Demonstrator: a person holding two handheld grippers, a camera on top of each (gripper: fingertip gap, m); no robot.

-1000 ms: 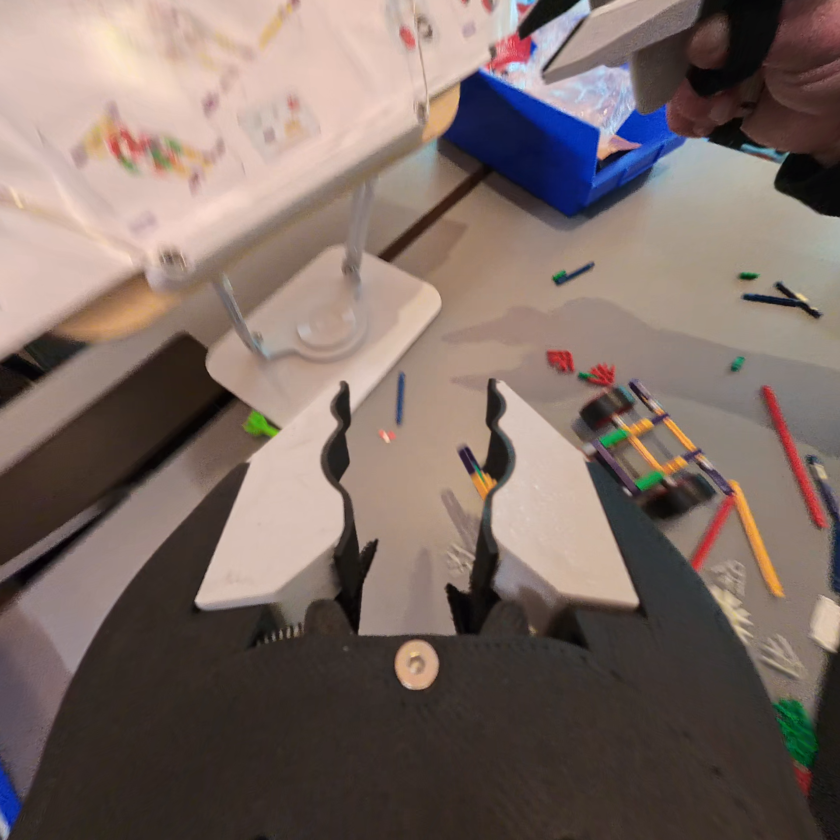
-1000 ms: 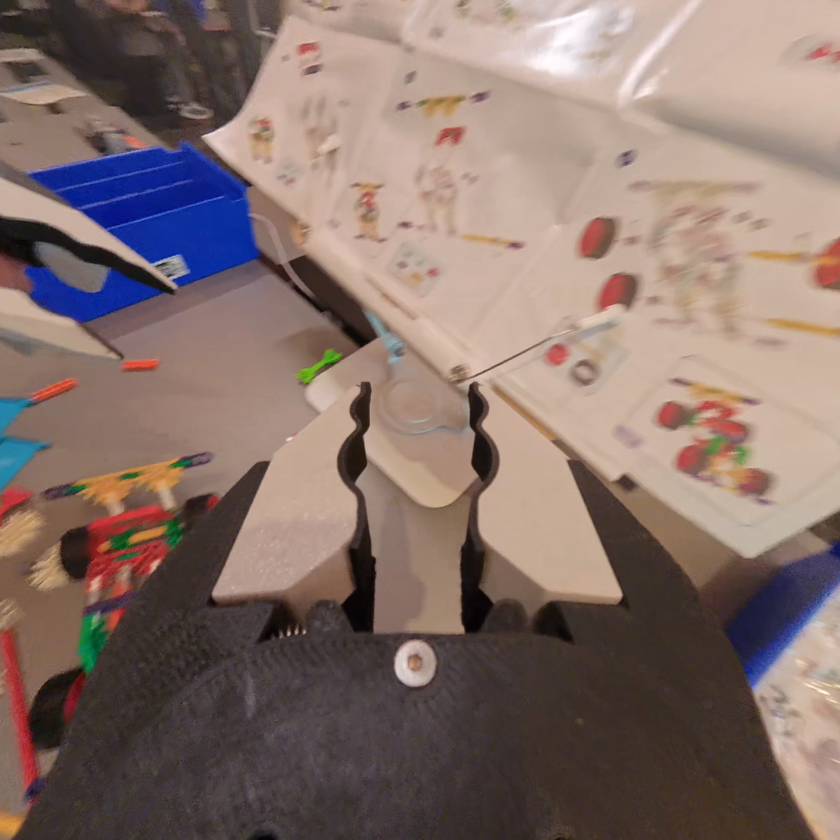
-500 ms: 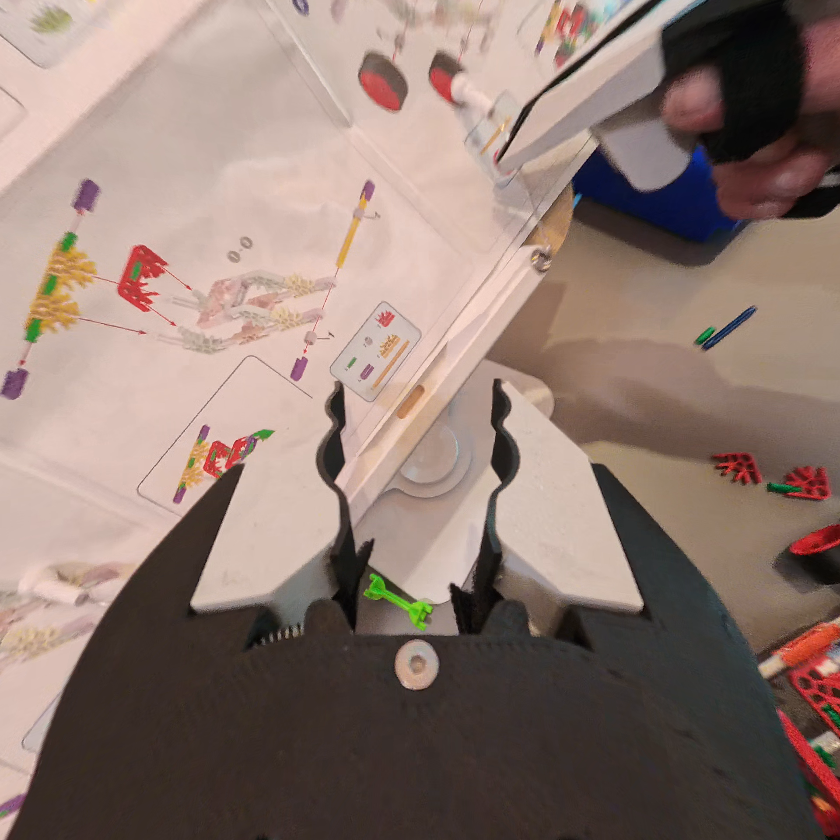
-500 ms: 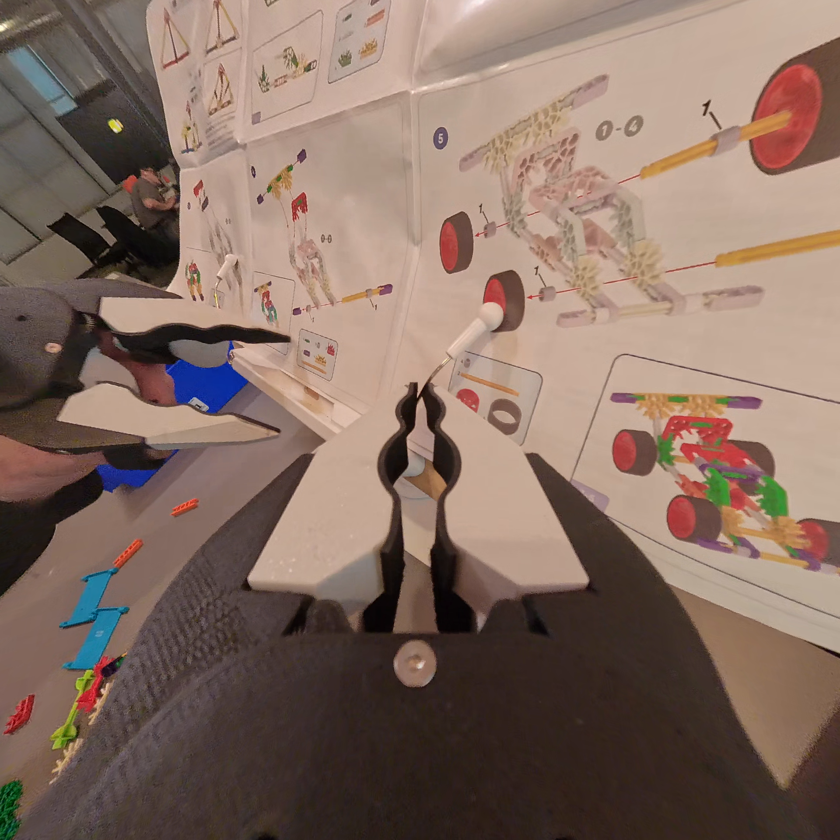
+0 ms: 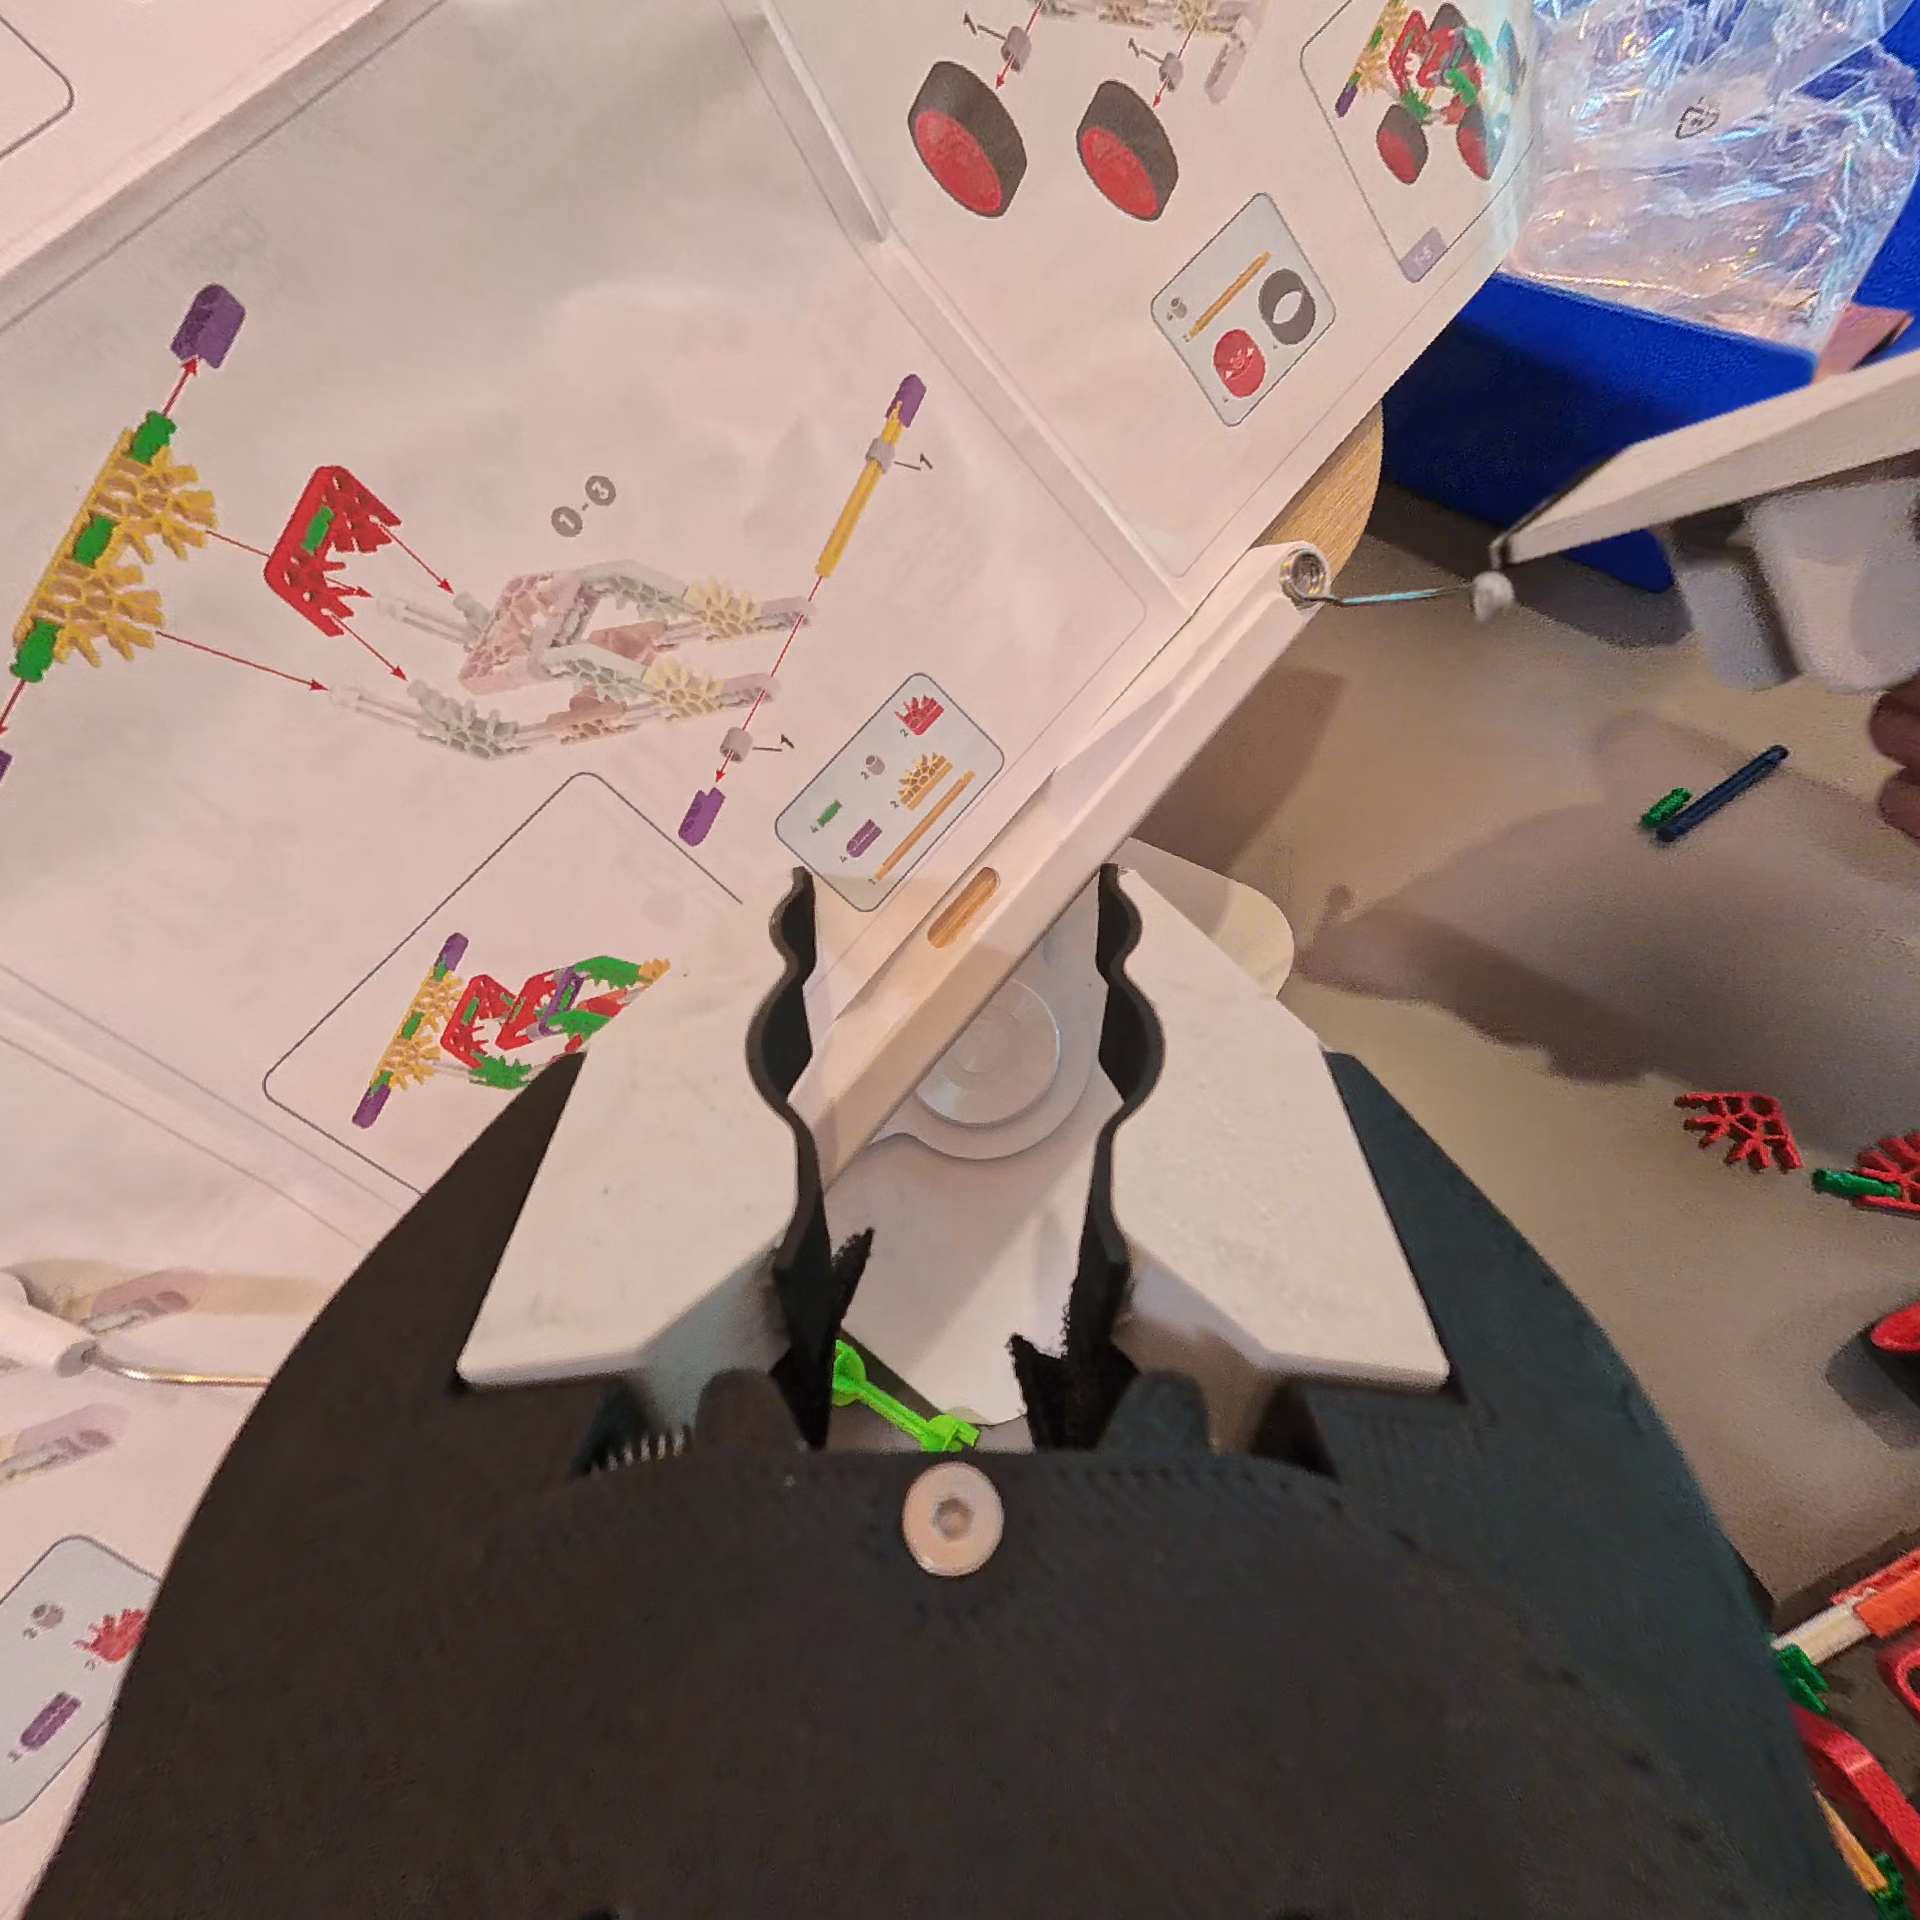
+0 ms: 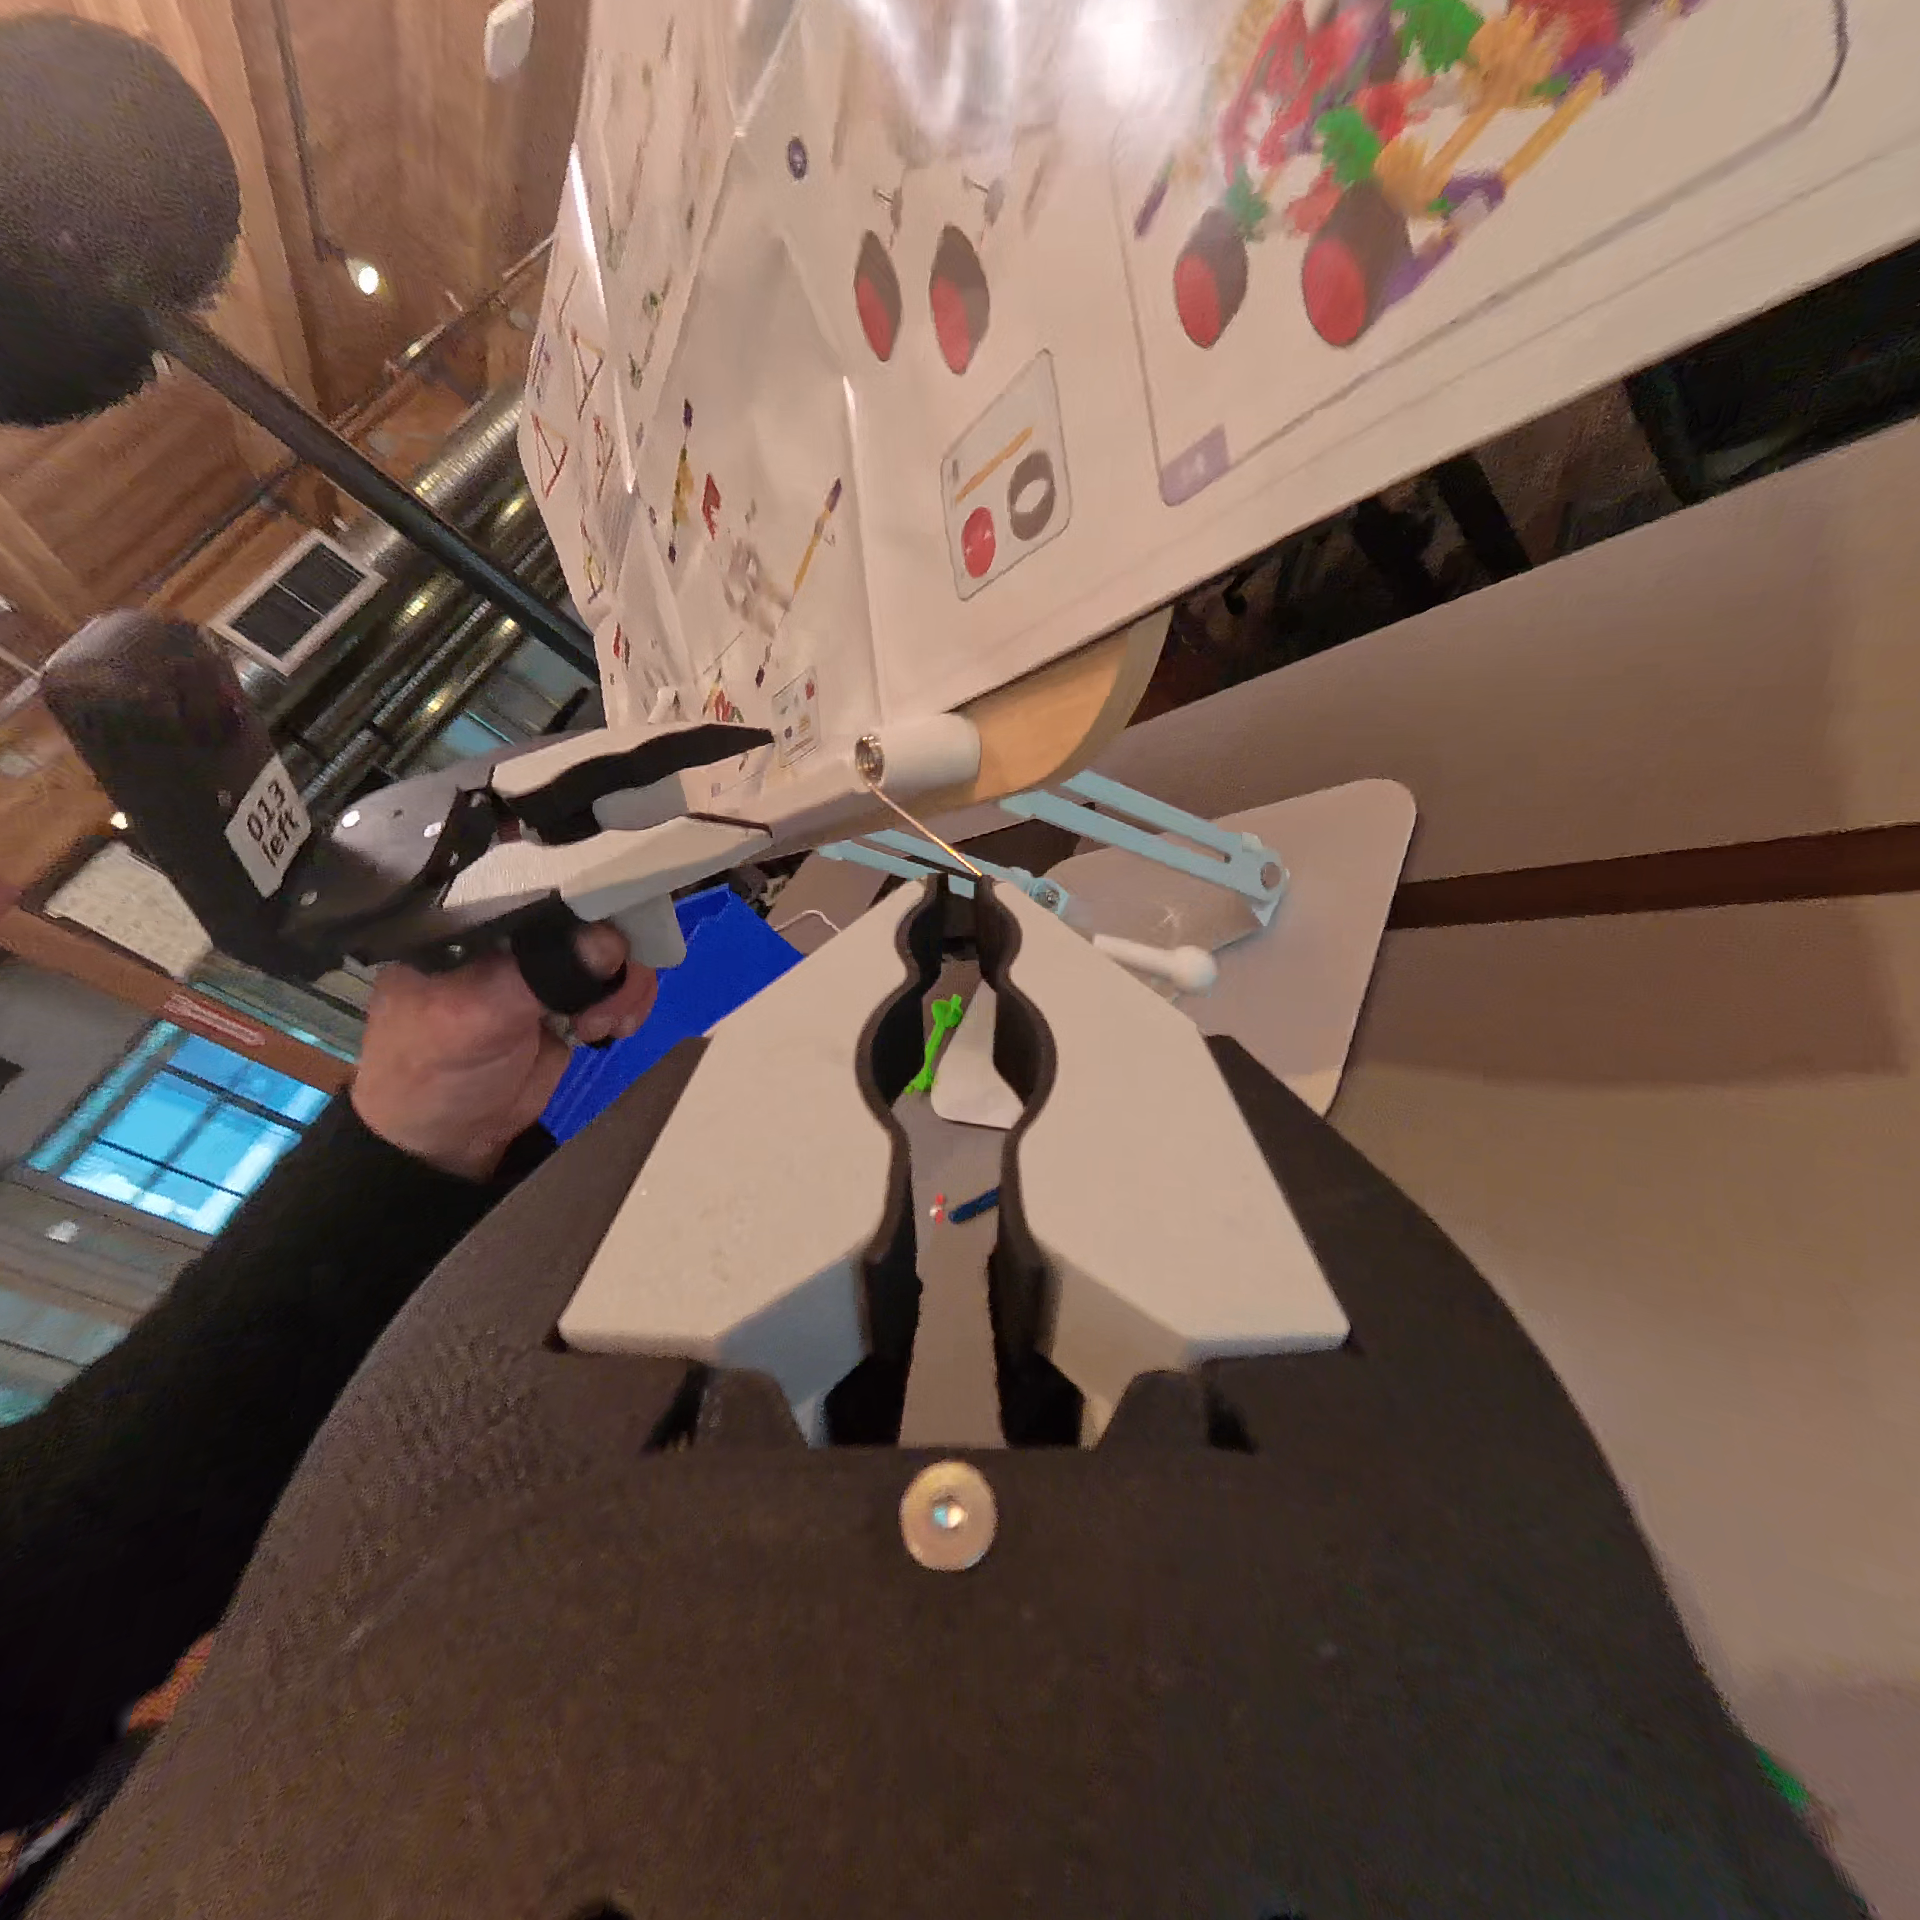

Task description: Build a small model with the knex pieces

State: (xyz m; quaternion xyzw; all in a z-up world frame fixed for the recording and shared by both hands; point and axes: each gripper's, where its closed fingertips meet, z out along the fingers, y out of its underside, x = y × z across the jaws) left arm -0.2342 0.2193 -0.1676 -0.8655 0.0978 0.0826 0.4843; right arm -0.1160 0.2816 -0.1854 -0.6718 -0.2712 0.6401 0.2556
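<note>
Fingers of the left gripper (image 5: 951, 904) stand wide apart and hold nothing. Between them you can see the bottom edge of the big white board (image 5: 1081, 769) with building pictures on it, and under it the round foot of the white stand (image 5: 987, 1049). The fingers are just beside the board's edge; whether they touch it cannot be told. A small bright green piece (image 5: 899, 1403) lies on the grey surface (image 5: 1507, 935) close to the base of the fingers.

The right gripper (image 6: 956, 894) has its fingers nearly together, with only a thin gap left. Their tips pinch a thin metal wire (image 6: 920, 826) that hangs from the corner of the board (image 6: 914, 753). In the left wrist view the same wire (image 5: 1392, 594) ends in a small white ball (image 5: 1493, 592), right at the tip of the right gripper (image 5: 1507, 545). A blue bin (image 5: 1558, 416) stands behind it, and red toy pieces (image 5: 1740, 1127) and a dark blue stick (image 5: 1720, 795) lie on the surface.

Half a second ago the right fingers were also almost shut near the wire's white end. Now the wire is pulled out sideways from the board's corner. The left fingers have stayed just as wide and have barely moved.
</note>
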